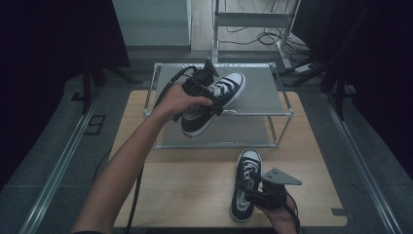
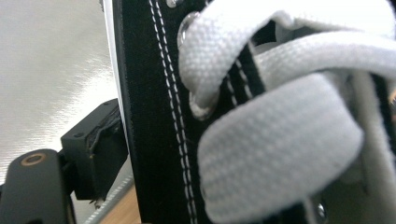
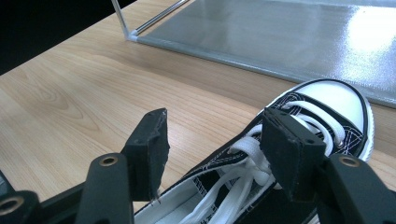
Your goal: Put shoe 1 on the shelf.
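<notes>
Left gripper (image 1: 207,95) clamps raised sneaker (image 1: 214,100) above rack (image 1: 285,105) at 12 o'clock, likely for shelving. Right gripper (image 3: 212,154) open, straddling second sneaker (image 3: 327,109) on counter (image 1: 190,185), 5 o'clock.

No readable text turned up anywhere. The two black sneakers (image 1: 213,103) (image 1: 245,184) carried no legible brand or label, the metal rack (image 1: 280,97) was unmarked, and the wooden worktop (image 1: 195,185) showed no sign or number.
</notes>
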Demonstrator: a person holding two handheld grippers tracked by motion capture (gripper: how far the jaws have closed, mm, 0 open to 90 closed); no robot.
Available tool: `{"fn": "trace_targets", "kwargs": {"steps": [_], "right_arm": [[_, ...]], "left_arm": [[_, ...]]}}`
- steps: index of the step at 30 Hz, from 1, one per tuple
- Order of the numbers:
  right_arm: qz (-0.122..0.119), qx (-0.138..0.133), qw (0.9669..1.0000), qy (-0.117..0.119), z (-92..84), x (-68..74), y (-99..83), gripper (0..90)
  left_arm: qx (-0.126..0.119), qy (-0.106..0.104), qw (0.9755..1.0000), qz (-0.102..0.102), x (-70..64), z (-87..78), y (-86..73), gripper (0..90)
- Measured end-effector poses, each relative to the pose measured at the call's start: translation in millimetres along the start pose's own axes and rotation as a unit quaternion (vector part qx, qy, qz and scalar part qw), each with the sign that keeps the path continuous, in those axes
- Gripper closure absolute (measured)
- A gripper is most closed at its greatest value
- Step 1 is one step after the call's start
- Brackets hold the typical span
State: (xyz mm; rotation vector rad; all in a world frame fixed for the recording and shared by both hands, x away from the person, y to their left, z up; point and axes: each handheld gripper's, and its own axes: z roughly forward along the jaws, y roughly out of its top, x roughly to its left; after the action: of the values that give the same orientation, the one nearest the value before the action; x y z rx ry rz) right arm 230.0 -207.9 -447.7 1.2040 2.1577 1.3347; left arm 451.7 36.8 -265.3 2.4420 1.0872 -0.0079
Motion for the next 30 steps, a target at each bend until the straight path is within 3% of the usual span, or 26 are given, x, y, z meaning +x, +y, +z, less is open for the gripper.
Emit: {"fn": "trace_targets", "kwargs": {"steps": [14, 19, 25, 30], "right_arm": [[0.005, -0.005, 1.0000, -0.001, -2.7, -2.5, 0.5, 42.0], [0.007, -0.007, 1.0000, 0.001, -3.7, -3.3, 1.0, 42.0], [0.009, -0.011, 0.9999, 0.001, -5.8, -4.4, 1.8, 42.0], [0.010, -0.013, 0.9999, 0.001, -6.8, -5.3, 2.0, 42.0]], "left_arm": [[-0.004, 0.031, 0.9978, -0.059, 30.6, 0.9, 24.3, 14.8], [-0.019, 0.036, 0.9939, -0.103, 43.9, 3.8, 33.3, 14.8], [-0.027, 0.045, 0.9889, -0.139, 53.0, 7.3, 42.6, 14.8], [-0.027, 0.049, 0.9863, -0.155, 54.9, 8.9, 48.1, 14.7]]}}
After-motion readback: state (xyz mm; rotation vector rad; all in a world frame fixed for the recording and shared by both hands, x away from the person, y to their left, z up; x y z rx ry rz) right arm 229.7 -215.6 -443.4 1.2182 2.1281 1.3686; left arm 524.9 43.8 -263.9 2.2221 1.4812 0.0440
